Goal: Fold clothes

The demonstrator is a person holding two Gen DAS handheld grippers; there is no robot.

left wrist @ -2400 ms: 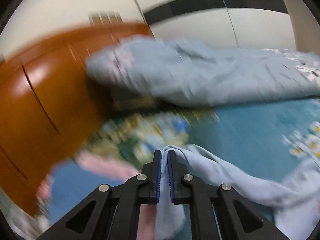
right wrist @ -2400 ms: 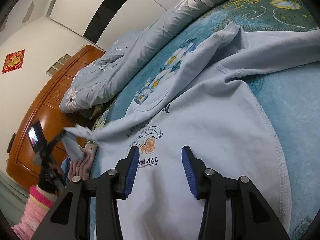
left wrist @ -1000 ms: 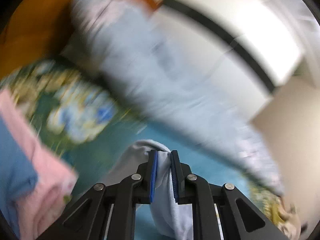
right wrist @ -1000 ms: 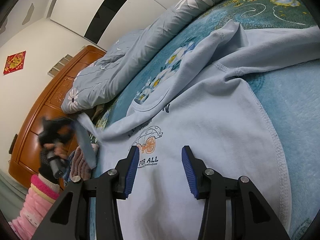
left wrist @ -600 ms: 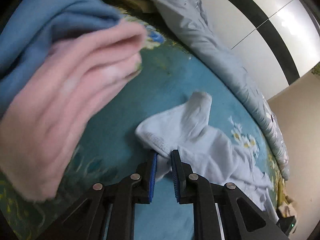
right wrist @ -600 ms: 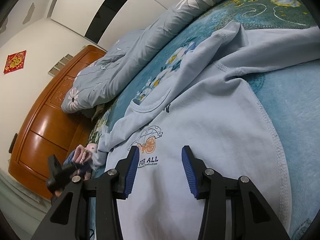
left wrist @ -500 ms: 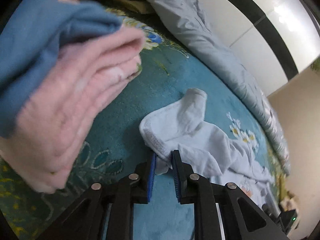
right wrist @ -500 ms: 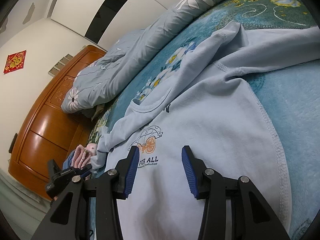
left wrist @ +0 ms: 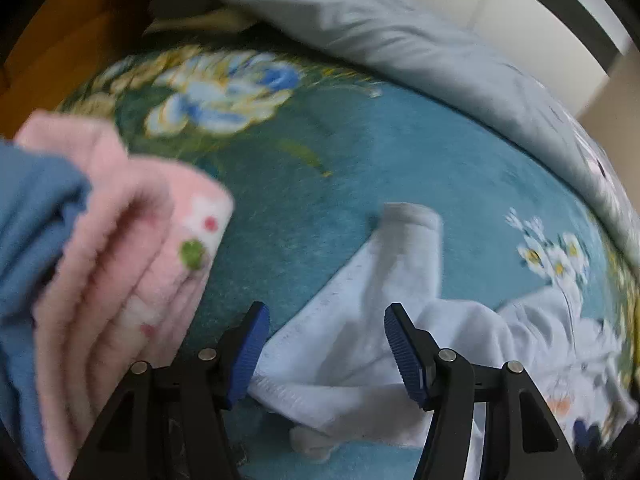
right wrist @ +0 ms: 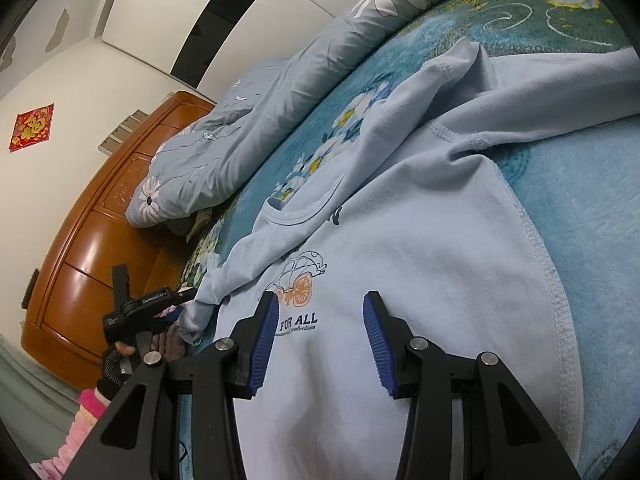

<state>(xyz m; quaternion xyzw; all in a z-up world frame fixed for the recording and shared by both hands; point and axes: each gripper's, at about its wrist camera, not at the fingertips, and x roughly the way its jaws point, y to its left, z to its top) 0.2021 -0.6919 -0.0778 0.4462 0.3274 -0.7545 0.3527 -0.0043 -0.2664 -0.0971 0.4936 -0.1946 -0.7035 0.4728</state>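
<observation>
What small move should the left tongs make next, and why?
Probably lift the left tongs clear of the sleeve cuff. Their jaws are opening with the cuff lying loose between them on the blanket, so the sleeve looks already laid down.

One light blue sweatshirt [right wrist: 420,264] lies on one bed [right wrist: 580,184]. One grey quilt [right wrist: 248,120] runs along it. One pink folded garment [left wrist: 132,280] and one blue folded garment [left wrist: 28,216] sit together. Two tongs show: left tongs [left wrist: 324,352], right tongs [right wrist: 320,340]. One red wall decoration [right wrist: 32,127] hangs.
</observation>
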